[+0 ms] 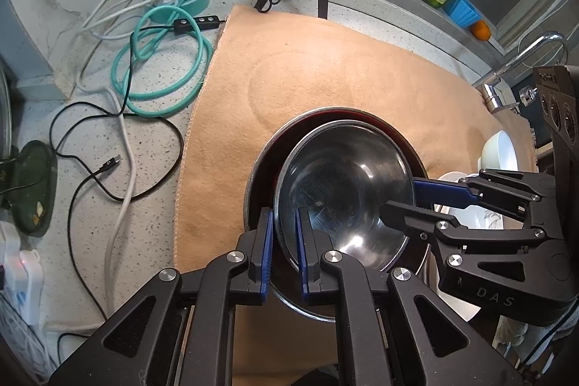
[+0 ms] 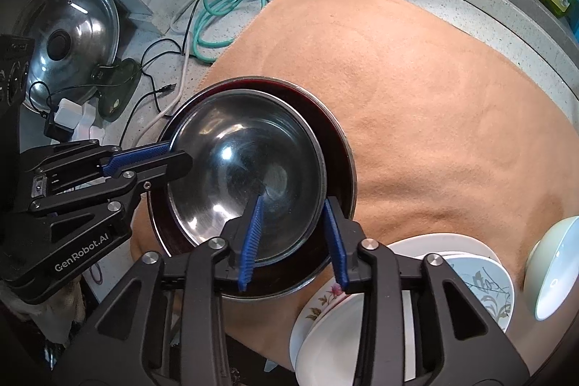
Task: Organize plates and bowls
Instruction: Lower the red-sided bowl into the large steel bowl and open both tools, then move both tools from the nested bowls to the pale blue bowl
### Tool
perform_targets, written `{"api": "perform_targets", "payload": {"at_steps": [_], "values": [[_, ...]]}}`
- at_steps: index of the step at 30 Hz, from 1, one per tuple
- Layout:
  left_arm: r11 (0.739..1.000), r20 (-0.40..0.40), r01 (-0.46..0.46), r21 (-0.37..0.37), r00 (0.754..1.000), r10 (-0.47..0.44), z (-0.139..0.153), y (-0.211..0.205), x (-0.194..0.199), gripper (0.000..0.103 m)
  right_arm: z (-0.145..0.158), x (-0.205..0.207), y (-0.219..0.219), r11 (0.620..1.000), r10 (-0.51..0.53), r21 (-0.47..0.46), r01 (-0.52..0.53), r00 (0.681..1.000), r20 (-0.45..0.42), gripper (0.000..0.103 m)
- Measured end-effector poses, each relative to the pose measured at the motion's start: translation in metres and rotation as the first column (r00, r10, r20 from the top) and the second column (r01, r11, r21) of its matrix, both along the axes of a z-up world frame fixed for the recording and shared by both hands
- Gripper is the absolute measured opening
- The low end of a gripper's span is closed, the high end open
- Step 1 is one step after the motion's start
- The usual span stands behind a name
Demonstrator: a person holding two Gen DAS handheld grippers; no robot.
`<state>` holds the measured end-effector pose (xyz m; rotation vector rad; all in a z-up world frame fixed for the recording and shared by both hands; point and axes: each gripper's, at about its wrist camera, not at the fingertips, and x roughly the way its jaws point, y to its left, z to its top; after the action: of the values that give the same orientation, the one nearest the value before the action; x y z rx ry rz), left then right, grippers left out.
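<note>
Left tool point(image 1: 284, 237) straddles steel bowl point(image 1: 343, 190) rim, mouth up.

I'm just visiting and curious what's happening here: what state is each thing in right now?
Steel bowl: nested in the dark bowl, tilted.
Dark bowl: on the tan cloth.
Left gripper: shut on the steel bowl's rim.
Right gripper: straddling the steel bowl's rim, jaws apart.
White plates: stacked untidily.
Pale bowl: tipped on edge.
</note>
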<state>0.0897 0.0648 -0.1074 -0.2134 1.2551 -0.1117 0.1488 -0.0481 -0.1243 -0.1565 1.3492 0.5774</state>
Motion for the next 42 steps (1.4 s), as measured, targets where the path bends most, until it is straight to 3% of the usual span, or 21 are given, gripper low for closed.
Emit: {"api": "perform_targets", "payload": {"at_steps": [25,33,42], "values": [[1.000,0.067,-0.015,-0.003,0.998,0.016,0.026,-0.007,0.000,0.009,0.031,-0.003,-0.037,0.993,-0.073,0.094,0.068,0.995,0.060,0.037],[0.999,0.116,0.011,-0.038,0.993,-0.006,0.044,-0.027,0.005,0.009,0.057,-0.008,-0.084,0.980,-0.153,0.150,0.134,0.981,0.123,0.037],[0.990,0.148,0.104,-0.099,0.985,-0.089,0.053,-0.084,0.021,0.009,0.079,-0.010,-0.170,0.942,-0.305,0.193,0.273,0.940,0.156,0.037]]}}
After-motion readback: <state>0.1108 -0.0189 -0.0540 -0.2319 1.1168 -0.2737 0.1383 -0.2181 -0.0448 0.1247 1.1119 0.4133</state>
